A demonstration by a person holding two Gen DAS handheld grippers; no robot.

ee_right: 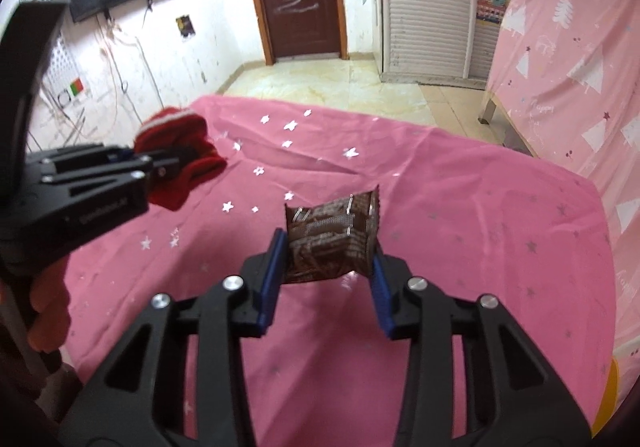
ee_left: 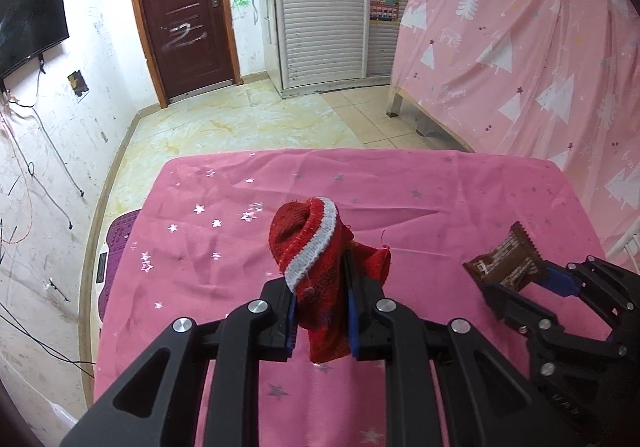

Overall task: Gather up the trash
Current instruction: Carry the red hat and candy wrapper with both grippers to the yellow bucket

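The left tongs (ee_left: 322,321) pinch a red knitted sock (ee_left: 316,259) with a white band, its cuff standing up at the centre of the left wrist view and its toe hanging below the blue pads. In the lower right of that same view the right tongs (ee_left: 532,283) clamp a brown snack wrapper (ee_left: 504,261); the right wrist view shows the wrapper (ee_right: 334,239) bowed between the pads, so the jaws press on its edges. Both things look lifted clear of the pink star-printed cloth (ee_left: 224,231) that covers the counter, though how far clear is hard to judge through the fisheye lens.

No bin or bag shows in either view, so I cannot tell where the trash is meant to go.

What could go wrong, as I judge it:
- The wrapper is thin, slick foil held by its edges only. It could buckle further and slip out if the tongs tilt or swing fast.
- The sock is soft and gripped at mid-length. Its hanging end could drag on the cloth and pull it askew.
- The two tongs sit near each other. A careless turn could knock one against the other and loosen a grip.
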